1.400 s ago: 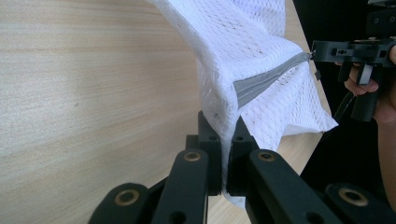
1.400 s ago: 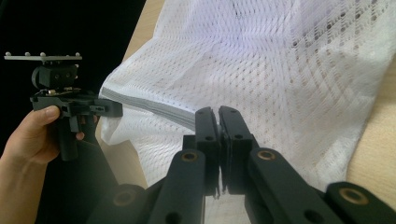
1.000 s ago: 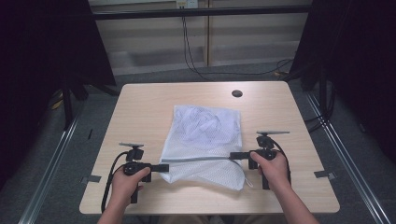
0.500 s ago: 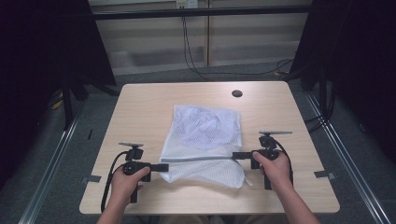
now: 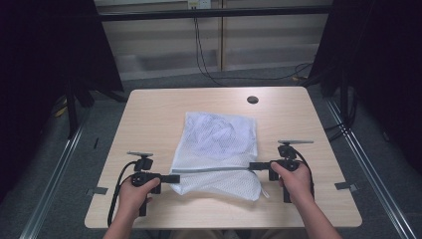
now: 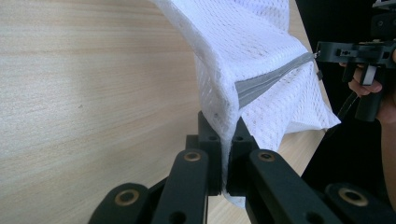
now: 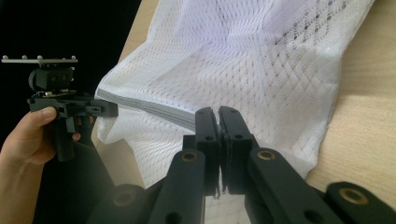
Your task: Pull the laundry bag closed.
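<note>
Here a white mesh bag (image 5: 219,154) is held by both grippers near the front of the table (image 5: 149,109). Its far part lies on the wood, and its near part is lifted slightly. The left gripper (image 5: 175,178) is pressed together on the bag's left end, where mesh is pinched between the jaws beside the grey zip band (image 6: 271,79). The right gripper (image 5: 254,166) is likewise clamped shut, on the opposite end of that band (image 7: 154,111). The band is thus drawn into a nearly straight line between the two hands (image 5: 134,191), probably so that the zip is kept taut and flat, as would be wanted for running a slider or for checking the closure. A paler rounded shape (image 5: 216,134), perhaps something inside, is seen through the mesh at the far part. The grips are set at the ends rather than the middle, so the mesh is left hanging free below.
</note>
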`<state>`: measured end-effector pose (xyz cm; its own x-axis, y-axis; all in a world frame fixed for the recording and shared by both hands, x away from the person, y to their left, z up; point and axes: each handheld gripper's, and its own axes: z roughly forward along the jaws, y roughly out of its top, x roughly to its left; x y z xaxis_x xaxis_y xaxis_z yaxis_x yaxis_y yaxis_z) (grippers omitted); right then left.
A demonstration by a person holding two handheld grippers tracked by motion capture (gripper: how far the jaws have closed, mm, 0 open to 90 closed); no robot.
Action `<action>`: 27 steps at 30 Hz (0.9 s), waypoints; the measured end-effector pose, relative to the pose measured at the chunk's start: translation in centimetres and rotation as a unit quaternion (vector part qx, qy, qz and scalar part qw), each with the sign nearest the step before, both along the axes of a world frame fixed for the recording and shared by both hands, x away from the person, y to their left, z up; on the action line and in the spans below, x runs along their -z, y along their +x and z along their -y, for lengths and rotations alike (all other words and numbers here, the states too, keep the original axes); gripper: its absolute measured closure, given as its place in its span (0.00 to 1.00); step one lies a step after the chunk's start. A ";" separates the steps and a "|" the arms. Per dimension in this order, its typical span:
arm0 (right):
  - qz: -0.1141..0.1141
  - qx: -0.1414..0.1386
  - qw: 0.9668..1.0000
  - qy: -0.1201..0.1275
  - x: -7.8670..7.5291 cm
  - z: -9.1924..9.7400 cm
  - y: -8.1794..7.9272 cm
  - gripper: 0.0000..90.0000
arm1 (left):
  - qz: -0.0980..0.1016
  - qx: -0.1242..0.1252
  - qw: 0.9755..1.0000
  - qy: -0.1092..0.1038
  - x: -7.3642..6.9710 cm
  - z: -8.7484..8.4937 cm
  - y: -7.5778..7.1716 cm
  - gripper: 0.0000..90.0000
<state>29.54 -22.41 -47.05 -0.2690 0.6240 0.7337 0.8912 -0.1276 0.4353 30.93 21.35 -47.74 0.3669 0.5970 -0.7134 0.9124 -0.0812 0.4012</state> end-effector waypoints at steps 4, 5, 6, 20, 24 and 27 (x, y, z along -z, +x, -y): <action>0.001 0.001 1.000 0.000 0.0 0.1 0.0 0.97 | 0.001 -0.002 1.000 0.003 0.0 0.0 0.0 0.98; -0.003 0.004 1.000 -0.001 -0.1 0.1 -0.1 0.97 | 0.001 -0.001 1.000 0.002 0.0 0.0 0.0 0.98; -0.002 0.004 1.000 0.000 0.0 0.2 -0.1 0.97 | 0.002 0.000 1.000 0.003 0.0 0.0 0.0 0.98; 0.000 0.010 1.000 -0.001 -0.1 0.7 -0.2 0.97 | 0.000 0.001 1.000 0.006 0.1 -0.1 0.2 0.98; 0.001 0.017 1.000 -0.001 -0.2 1.2 -0.3 0.97 | 0.000 0.002 1.000 0.007 0.1 0.0 0.3 0.98; 0.001 0.017 1.000 0.000 -0.2 1.4 -0.4 0.97 | -0.001 0.005 1.000 0.007 0.1 0.1 0.3 0.98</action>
<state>29.19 -23.78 -46.90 -0.2483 0.6336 0.7327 0.8856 -0.1581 0.4368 31.19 21.27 -47.84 0.3713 0.6034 -0.7057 0.9125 -0.0964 0.3976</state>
